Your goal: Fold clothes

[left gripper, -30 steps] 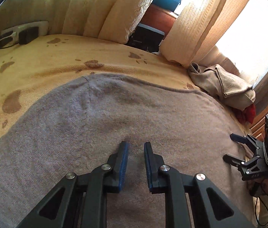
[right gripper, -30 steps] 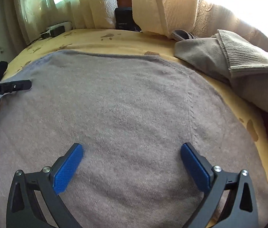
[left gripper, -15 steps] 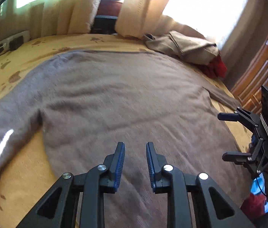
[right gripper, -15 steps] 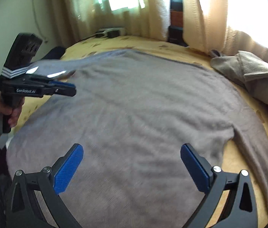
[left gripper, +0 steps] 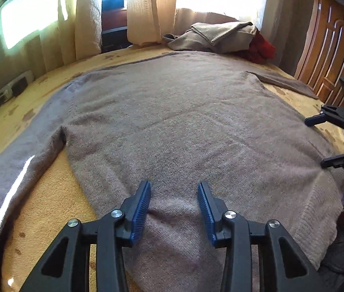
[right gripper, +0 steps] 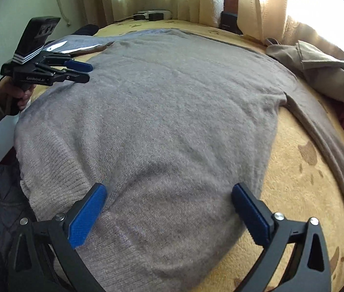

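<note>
both grippers are now seen pulled back from the far edge of the bed, so the whole grey-brown sweater (left gripper: 184, 126) is in view where half a second ago only part of it was, and the fingers of the left gripper (left gripper: 174, 205), almost together before, are now parted with a clear gap between their blue pads (left gripper: 140, 209). the sweater is spread flat across a yellow bedspread (left gripper: 50, 194) with brown paw prints, its hem nearest the cameras and its sleeves stretched out to either side. the left gripper is held above the hem area near the sweater's left side. the right gripper (right gripper: 169, 215) is held over the lower right part of the sweater, its fingers spread wide, nothing gripped between them. in the right wrist view, the left gripper is seen gripped by a hand (right gripper: 13, 95) in a pale sleeve. a beige garment (left gripper: 218, 36) and something red (left gripper: 261, 47) are piled at the far corner, beside cream curtains (left gripper: 142, 7). a wooden door (left gripper: 328, 56) is seen at the right.
</note>
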A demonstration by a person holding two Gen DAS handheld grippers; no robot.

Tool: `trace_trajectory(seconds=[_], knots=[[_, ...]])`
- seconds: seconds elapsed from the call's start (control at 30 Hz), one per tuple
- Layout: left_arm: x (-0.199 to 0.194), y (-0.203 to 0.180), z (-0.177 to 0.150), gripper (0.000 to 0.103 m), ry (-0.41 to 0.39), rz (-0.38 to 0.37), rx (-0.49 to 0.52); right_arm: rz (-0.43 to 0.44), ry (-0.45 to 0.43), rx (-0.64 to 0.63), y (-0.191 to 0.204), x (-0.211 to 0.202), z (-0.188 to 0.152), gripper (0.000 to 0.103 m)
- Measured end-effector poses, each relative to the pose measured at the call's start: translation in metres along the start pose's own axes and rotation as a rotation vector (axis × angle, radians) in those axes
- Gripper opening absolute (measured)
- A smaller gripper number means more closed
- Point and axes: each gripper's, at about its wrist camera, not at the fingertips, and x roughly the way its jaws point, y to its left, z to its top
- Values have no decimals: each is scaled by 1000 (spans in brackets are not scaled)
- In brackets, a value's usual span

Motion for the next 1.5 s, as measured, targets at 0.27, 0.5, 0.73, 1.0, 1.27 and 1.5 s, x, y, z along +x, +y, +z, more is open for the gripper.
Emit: trace_trajectory(seconds=[0.27,0.5,0.73,1.0,1.27,1.5], knots=[[-4,-57,34,43,-15,-166,-3,-17,-132,252,-32,-53,-40,103],[17,-107,69,43,-57,-292,24,-21,-99,354,-34,-58,-72,53],[55,-110,63,43,32,-317,-42,99,-99,333,-9,-53,-75,53],[57,-103,53,43,-2,-358,-45,256,-119,352,14,-44,-64,53],[63,-81,51,43,-6,-489,-163,308,-252,540,-16,-45,-54,53],[65,-72,49,43,-7,-540,-213,134,-121,383,20,-29,-53,53]])
